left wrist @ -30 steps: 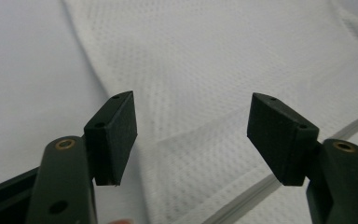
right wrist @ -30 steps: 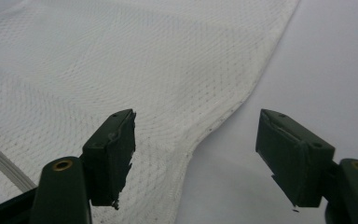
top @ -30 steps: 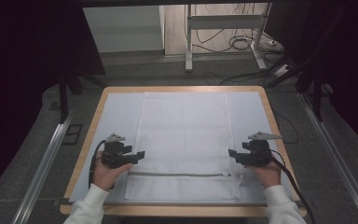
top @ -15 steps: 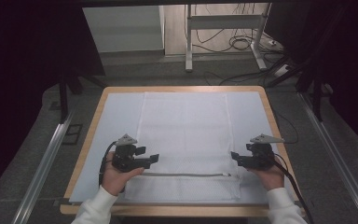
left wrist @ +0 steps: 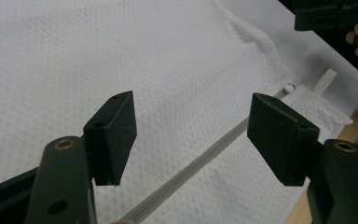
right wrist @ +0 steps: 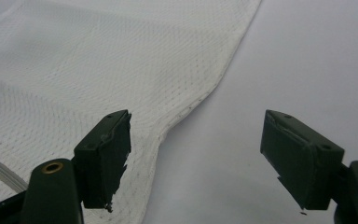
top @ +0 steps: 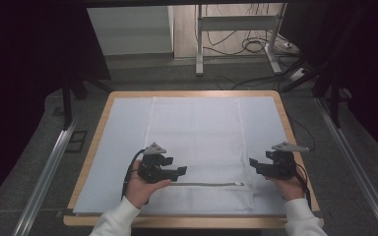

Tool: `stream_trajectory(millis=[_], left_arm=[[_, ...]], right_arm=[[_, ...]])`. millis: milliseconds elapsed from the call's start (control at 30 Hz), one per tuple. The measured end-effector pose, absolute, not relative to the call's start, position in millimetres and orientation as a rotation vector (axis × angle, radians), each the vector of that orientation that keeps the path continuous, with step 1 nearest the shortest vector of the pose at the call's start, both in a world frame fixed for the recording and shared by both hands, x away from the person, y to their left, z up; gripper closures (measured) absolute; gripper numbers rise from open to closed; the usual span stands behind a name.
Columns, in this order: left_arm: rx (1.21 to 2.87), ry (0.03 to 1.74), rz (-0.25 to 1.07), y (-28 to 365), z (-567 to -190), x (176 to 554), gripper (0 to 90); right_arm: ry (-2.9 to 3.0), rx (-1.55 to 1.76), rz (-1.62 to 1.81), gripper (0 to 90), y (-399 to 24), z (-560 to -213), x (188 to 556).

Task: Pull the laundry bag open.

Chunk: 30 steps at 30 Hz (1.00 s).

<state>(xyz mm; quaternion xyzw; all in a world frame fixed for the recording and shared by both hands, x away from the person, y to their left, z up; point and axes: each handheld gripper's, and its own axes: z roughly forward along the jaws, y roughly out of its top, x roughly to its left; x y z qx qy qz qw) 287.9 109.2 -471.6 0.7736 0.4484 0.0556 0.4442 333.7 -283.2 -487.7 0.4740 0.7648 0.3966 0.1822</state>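
Left gripper [top: 181, 171] had slid rightward along the zipper [top: 211, 184], jaws spread, nothing held | mesh bag [top: 197, 142] lay flat mid-table, zipper at near edge | slider [left wrist: 288, 87] sat at right end: approach low, pinch its tab squarely | right gripper [top: 252, 163] released, over bag's right hem | wooden table [top: 98, 128], pale cover; dark room, cables beyond.

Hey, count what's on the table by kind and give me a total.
White mesh bag: 1
Grey zipper on the bag: 1
White table cover: 1
Black grippers, both open: 2, left gripper and right gripper
Total: 5
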Motion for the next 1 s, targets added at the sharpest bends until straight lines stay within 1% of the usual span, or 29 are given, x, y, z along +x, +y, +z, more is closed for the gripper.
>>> stream_trajectory(millis=[67, 233, 500, 700, 1000], left_arm=[[1.908, 1.108, 0.151, 104.1, -470.2, 287.3, 34.9], [1.932, 1.083, 0.131, 93.8, -469.4, 286.6, 35.2], [1.947, 1.062, 0.093, 87.3, -470.6, 285.4, 36.1], [1.984, 1.035, 0.062, 75.0, -475.6, 282.8, 36.8], [2.015, 1.024, 0.048, 60.2, -479.5, 283.6, 37.4]], right_arm=[[2.158, 1.336, 1.127, 23.9, -282.8, -487.9, 334.1], [2.145, 1.366, 1.164, 24.0, -283.7, -486.5, 335.1], [2.147, 1.349, 1.142, 24.6, -281.8, -487.4, 335.9], [2.161, 1.329, 1.137, 24.8, -277.3, -488.6, 335.9], [2.18, 1.323, 1.129, 24.8, -273.1, -491.2, 338.2]])
